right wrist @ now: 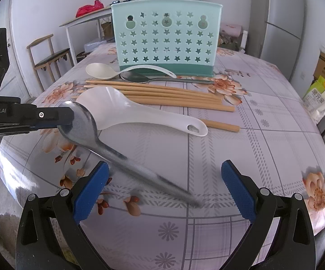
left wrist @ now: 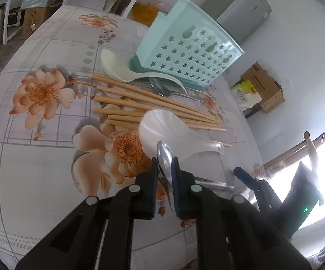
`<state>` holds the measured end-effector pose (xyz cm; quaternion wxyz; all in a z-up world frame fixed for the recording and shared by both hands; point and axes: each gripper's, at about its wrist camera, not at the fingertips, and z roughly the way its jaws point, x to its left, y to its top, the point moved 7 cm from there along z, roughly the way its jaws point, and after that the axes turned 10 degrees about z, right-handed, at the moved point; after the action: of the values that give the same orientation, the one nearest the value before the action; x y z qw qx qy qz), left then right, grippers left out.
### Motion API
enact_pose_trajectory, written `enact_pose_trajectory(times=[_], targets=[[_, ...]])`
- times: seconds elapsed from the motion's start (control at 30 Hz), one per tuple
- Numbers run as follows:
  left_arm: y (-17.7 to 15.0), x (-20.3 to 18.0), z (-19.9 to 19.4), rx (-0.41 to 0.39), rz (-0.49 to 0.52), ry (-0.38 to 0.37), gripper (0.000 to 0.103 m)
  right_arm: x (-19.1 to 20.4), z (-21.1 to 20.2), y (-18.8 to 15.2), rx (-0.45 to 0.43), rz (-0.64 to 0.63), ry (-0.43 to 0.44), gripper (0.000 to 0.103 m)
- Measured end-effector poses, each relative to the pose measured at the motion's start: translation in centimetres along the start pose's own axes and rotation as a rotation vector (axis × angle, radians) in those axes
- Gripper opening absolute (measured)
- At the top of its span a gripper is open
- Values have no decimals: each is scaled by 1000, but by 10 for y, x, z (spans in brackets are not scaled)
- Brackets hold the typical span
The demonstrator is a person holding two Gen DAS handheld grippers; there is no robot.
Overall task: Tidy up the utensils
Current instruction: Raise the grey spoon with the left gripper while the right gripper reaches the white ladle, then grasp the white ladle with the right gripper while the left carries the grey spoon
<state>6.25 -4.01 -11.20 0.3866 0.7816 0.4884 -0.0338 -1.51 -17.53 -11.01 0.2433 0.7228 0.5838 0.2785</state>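
My left gripper is shut on the bowl of a metal spoon; in the right wrist view the spoon hangs tilted above the table, handle pointing toward my right gripper, which is open and empty around the handle's end. A mint utensil holder with star holes stands upright at the back. In front of it lie a cream spoon, a second metal spoon, several wooden chopsticks and a white rice paddle.
The table has a flowered cloth. A chair and a side table stand at the back left, a fridge at the back right, and boxes and a bag on the right.
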Motion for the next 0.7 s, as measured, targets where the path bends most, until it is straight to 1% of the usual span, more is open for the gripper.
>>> enact_pose_trajectory(times=[0.07, 0.13, 0.2, 0.37, 0.43, 0.5, 0.57, 0.7], targets=[[-1, 3, 5, 16, -16, 2, 11, 0, 0, 0, 1, 0, -1, 95], [-1, 6, 8, 16, -35, -3, 11, 0, 0, 0, 1, 0, -1, 95], [0, 8, 7, 7, -50, -16, 6, 0, 0, 0, 1, 0, -2, 95], [4, 6, -8, -36, -52, -34, 4, 0, -3, 0, -1, 6, -2, 95], [7, 7, -18, -57, -62, -48, 3, 0, -8, 1, -20, 1, -7, 95], [11, 10, -29, -81, -81, -66, 3, 5, -18, 3, -58, -18, 2, 95], [18, 18, -45, -122, -103, -70, 3, 13, -26, 6, -90, -43, 15, 95], [37, 47, -88, -241, -164, -59, 3, 39, -39, 13, -163, -131, 34, 95]])
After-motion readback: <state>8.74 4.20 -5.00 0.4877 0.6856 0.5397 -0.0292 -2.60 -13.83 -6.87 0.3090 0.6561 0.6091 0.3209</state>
